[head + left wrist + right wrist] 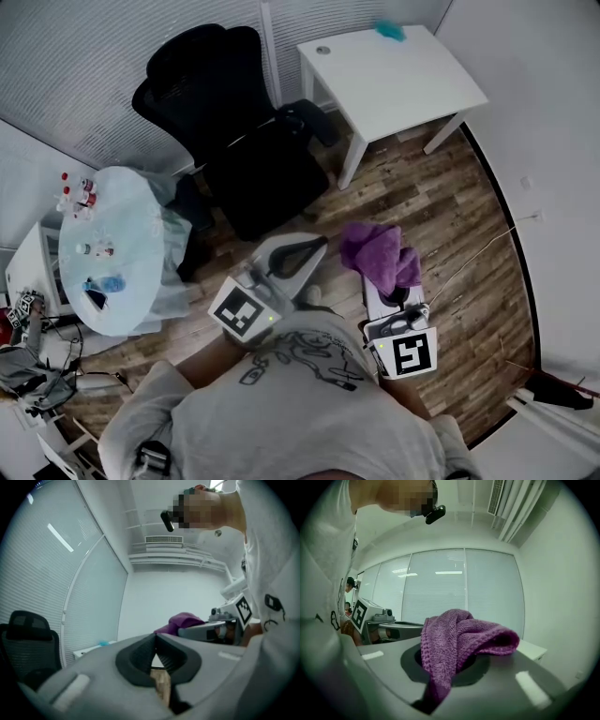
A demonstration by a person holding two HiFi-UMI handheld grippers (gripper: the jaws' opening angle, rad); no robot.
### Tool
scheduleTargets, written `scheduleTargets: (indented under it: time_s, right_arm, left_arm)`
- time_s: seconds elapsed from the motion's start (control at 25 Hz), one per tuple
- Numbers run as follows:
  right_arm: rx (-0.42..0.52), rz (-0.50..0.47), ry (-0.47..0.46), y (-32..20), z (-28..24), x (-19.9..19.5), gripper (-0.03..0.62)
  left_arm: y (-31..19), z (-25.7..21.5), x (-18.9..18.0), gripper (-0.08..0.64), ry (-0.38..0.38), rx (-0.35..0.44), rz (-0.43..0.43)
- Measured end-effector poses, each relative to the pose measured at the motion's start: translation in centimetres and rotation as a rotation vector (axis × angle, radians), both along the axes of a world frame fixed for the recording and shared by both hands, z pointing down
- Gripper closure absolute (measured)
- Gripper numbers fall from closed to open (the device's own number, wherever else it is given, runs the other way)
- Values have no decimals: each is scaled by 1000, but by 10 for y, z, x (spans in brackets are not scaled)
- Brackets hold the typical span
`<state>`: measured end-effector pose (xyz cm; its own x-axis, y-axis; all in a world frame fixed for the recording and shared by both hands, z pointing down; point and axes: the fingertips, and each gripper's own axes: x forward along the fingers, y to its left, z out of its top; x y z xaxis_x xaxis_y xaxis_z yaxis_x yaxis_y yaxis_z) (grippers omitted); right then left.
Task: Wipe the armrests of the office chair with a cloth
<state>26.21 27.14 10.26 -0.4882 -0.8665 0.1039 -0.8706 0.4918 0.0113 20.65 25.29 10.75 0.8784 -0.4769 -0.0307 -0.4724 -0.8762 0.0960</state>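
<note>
The black office chair (234, 131) stands ahead of me by the blinds, one armrest (309, 119) on its right side toward the white table. It also shows at the left edge of the left gripper view, chair (28, 641). My right gripper (382, 277) is shut on a purple knitted cloth (378, 251), which bunches over the jaws and hangs down, cloth (459, 637). My left gripper (292, 258) is held beside it, jaws closed tip to tip on nothing, left gripper (156, 637). Both grippers are held close to my body, well short of the chair.
A white square table (412, 94) stands at the back right with a small teal item (389, 31) on it. A round pale table (122, 272) with bottles and small things sits to the left. The floor is wood planks; a white wall runs along the right.
</note>
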Motion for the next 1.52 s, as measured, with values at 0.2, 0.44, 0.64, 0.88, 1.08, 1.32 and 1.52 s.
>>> scheduleTargets:
  time_s: [0.2, 0.44, 0.64, 0.88, 1.08, 1.32, 1.52]
  right_arm:
    - [7, -10, -13, 1, 1, 10, 563]
    - [0, -10, -23, -4, 5, 12, 563]
    - [-10, -9, -21, -16, 10, 13, 561]
    - [-14, -12, -7, -48, 17, 8, 561]
    - [-19, -14, 4, -86, 19, 6, 561]
    - [-26, -20, 7, -144, 22, -3, 561]
    - [-18, -22, 9, -191, 20, -15, 561]
  left_arm:
    - [1, 0, 15, 560, -4, 6, -7]
    - [-2, 6, 18, 560, -3, 3, -14]
    - [-15, 9, 15, 560, -2, -5, -27]
    - [-48, 17, 10, 560, 5, -10, -33]
    - [-85, 20, 9, 560, 12, -16, -30]
    - [-143, 23, 1, 560, -2, -6, -33]
    - [-187, 21, -11, 560, -1, -8, -36]
